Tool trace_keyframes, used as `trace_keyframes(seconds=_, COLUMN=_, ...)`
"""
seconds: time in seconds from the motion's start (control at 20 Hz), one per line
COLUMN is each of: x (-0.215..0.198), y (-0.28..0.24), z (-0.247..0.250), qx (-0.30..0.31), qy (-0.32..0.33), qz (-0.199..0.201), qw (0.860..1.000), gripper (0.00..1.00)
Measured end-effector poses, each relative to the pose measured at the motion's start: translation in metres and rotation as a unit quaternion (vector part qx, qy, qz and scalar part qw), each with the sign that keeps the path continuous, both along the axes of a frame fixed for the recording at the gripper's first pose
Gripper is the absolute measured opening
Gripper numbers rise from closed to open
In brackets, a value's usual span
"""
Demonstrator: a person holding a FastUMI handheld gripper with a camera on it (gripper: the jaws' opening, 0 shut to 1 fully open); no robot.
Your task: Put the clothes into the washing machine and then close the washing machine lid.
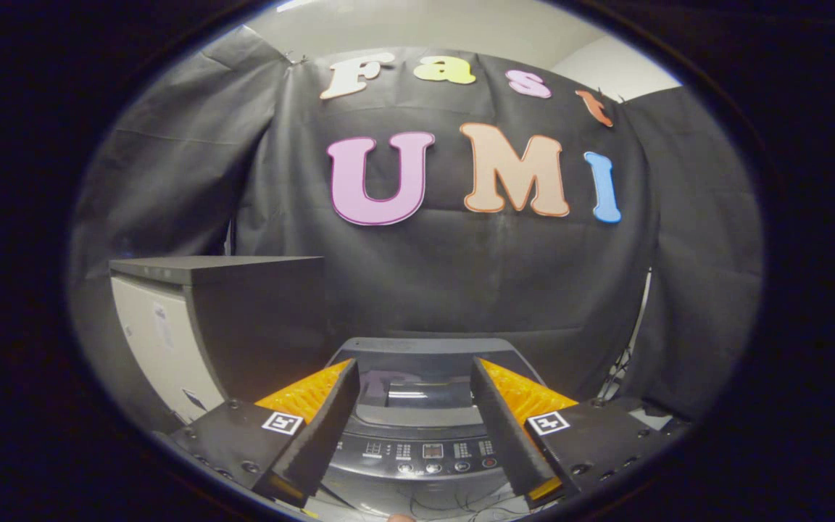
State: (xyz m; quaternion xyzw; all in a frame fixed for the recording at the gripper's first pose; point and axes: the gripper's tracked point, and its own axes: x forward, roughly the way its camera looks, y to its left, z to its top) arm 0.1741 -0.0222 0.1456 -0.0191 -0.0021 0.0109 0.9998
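Note:
A grey top-loading washing machine (417, 435) stands just ahead of and below my gripper (415, 373). Its glossy lid (421, 362) lies flat and looks closed, reflecting the booth wall. Its control panel (428, 451) with buttons and a small display faces me between the fingers. My gripper is open, fingers spread wide over the machine's top with nothing between them. I see no clothes here.
A boxy appliance or cabinet (207, 319) with a dark top and pale front stands to the left of the washer, close beside it. Black cloth walls close the booth behind and to both sides. Cables hang at the right behind the washer (624, 362).

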Motion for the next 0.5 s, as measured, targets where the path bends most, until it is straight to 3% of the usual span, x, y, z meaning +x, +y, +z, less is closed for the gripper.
trace_keyframes(seconds=0.3, x=-0.042, y=0.02, z=0.007, qx=-0.013, qy=-0.021, qz=-0.006, qw=1.0, gripper=0.96)
trace_keyframes(seconds=0.5, x=-0.051, y=0.044, z=0.002, qx=0.024, qy=-0.018, qz=0.012, qw=0.999, gripper=0.97)
